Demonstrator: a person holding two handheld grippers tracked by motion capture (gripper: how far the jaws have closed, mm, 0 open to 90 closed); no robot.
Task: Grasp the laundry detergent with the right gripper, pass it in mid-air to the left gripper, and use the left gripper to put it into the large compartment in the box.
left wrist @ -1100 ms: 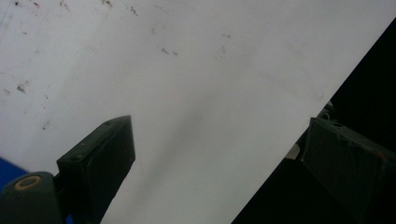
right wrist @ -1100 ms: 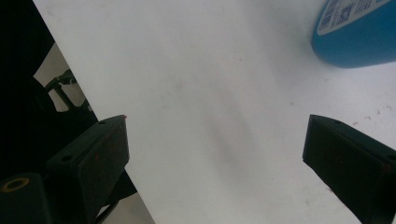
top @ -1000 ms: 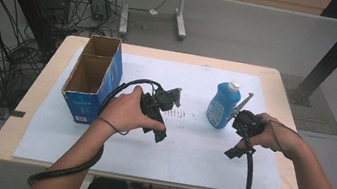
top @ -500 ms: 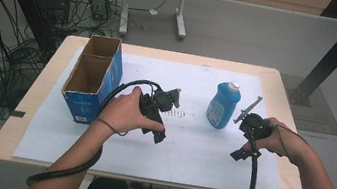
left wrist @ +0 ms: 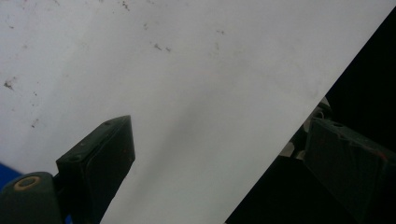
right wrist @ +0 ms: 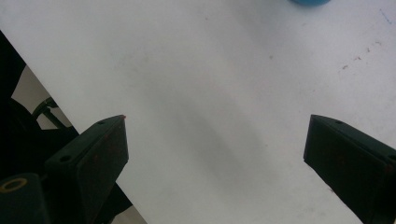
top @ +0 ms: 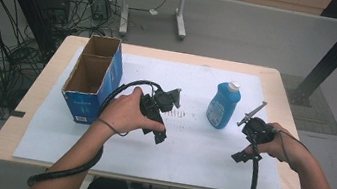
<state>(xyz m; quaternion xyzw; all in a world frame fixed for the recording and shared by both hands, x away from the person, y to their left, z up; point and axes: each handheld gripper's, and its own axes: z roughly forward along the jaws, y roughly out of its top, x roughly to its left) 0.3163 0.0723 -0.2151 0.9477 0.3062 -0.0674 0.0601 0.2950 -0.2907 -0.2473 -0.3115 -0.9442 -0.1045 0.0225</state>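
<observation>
Blue bottle (top: 222,105) with white cap stands upright on the white sheet (top: 198,149), right of centre, well apart from the open blue cardboard box (top: 92,79) at the left edge. Its base just clips the top of the right gripper view (right wrist: 309,2).

Handling, my read: rigid-ish plastic, smooth and likely a bit slick, walls will flex if squeezed hard. Weight depends on fill, can't tell from here. Tall, narrow footprint, so tips easily on a side nudge. Best hold: across the flat body at mid-height or just below the shoulder, jaws square to the wide faces. Avoid the cap and neck, too little contact area.

Right gripper (top: 253,115) sits just beside the bottle on its right, near but not touching, jaws spread wide and empty over bare sheet (right wrist: 215,107). It's the obvious one to take it.

Left gripper (top: 172,98) is near table centre, left of the bottle, between it and the box. Jaws also apart, nothing between them, pointing down at the sheet edge (left wrist: 187,93).

Box looks empty in both compartments, as far as I can see.
</observation>
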